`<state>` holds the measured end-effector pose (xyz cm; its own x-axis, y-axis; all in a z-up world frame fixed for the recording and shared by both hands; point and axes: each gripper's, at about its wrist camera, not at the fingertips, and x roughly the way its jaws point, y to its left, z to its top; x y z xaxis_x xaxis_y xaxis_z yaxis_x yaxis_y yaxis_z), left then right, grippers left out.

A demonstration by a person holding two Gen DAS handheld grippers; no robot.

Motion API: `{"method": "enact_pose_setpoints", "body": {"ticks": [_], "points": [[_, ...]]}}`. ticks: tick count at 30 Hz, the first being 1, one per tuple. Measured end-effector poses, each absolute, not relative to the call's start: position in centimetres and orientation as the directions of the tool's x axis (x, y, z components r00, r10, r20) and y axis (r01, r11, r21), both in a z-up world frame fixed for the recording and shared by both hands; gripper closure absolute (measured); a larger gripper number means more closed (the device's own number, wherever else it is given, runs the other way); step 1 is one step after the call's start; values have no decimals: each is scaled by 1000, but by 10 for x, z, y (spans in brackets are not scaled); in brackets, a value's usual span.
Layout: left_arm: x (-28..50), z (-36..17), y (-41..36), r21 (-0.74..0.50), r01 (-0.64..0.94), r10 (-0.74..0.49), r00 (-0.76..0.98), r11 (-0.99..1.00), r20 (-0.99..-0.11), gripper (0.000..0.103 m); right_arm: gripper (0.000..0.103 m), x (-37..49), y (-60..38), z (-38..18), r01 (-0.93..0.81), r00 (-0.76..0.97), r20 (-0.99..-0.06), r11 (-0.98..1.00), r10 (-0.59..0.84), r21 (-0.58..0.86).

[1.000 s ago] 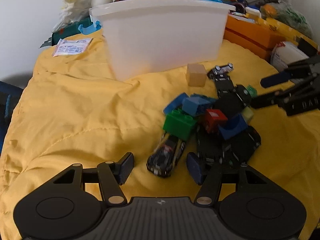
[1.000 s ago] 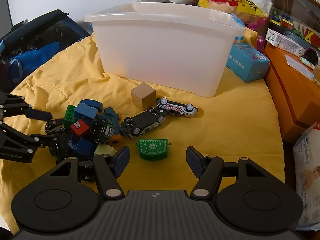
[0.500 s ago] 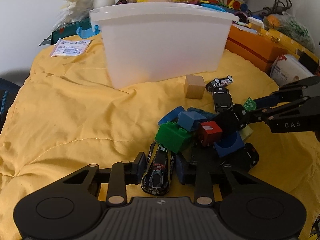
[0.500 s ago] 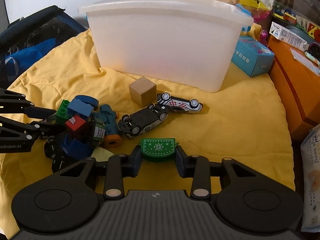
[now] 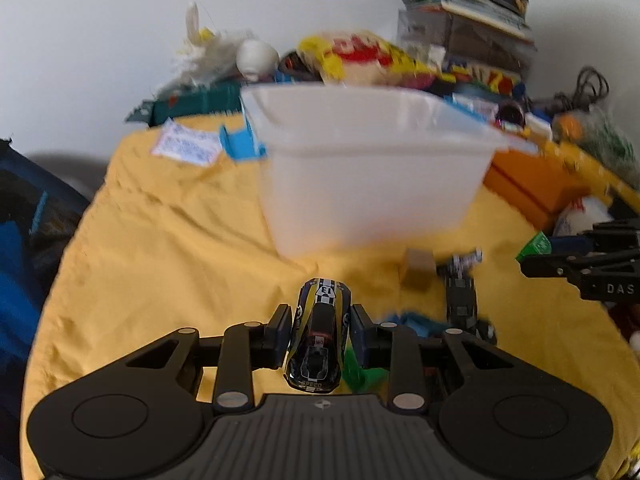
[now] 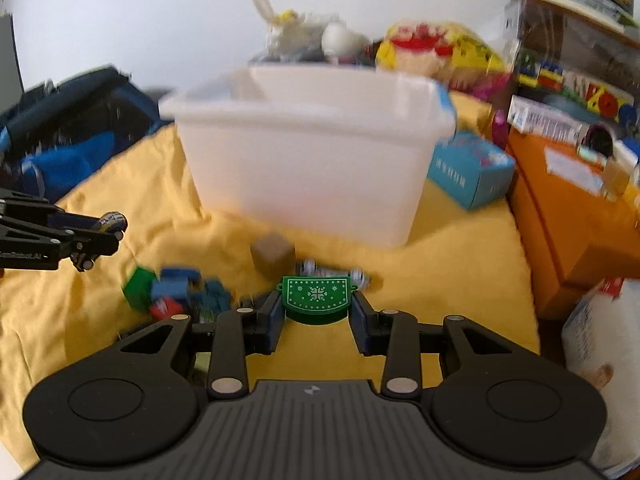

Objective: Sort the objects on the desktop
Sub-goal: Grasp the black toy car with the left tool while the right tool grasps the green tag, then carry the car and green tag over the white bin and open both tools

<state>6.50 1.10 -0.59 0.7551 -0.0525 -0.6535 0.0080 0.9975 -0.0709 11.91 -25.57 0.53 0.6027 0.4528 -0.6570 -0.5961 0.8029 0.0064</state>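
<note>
My left gripper (image 5: 320, 330) is shut on a black and yellow toy car (image 5: 319, 338) and holds it above the yellow cloth, facing the white plastic bin (image 5: 372, 168). My right gripper (image 6: 316, 312) is shut on a green half-round piece (image 6: 316, 295), lifted off the cloth in front of the bin (image 6: 312, 160). A pile of toy bricks (image 6: 176, 290), a wooden cube (image 6: 273, 255) and a white toy car (image 6: 336, 274) lie on the cloth below. The left gripper with its car also shows in the right wrist view (image 6: 108, 224). The right gripper shows at the right of the left wrist view (image 5: 538, 250).
The yellow cloth (image 5: 160, 248) covers the surface. An orange box (image 6: 576, 216) and a blue carton (image 6: 468, 172) stand to the right. A dark blue bag (image 6: 64, 136) lies to the left. Clutter and a white plush toy (image 6: 296, 36) sit behind the bin.
Both grippers closed on their objects and lifted: the left took the toy car off the cloth, the right took the green piece. Both have risen and moved toward the bin.
</note>
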Motion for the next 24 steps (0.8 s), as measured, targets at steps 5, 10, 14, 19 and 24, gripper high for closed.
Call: {"method": "enact_pose_setpoints", "body": {"ticks": [5,10,14,19,24], "points": [[79,26,16,-66,1,-41,793,998,-608,68,64,131,-251,39,-595,639,-588,803,495,30],[104,62,20,-51,6,-34,827,999,-562,68,64,151,-241,72,-604,671,-522,797,526,28],[127,84,23,-47,1,-26,842,999,-539,68,64,174,-236,91,-603,677,-503,797,537,37],[158,99,20,-23,18,-28,842,1000,-539,68,64,208,-227,104,-595,664,-530,802,528,53],[181,98,15,-20,27,-34,832,999,-553,68,64,231,-221,104,-590,656,-560,806,506,37]]}}
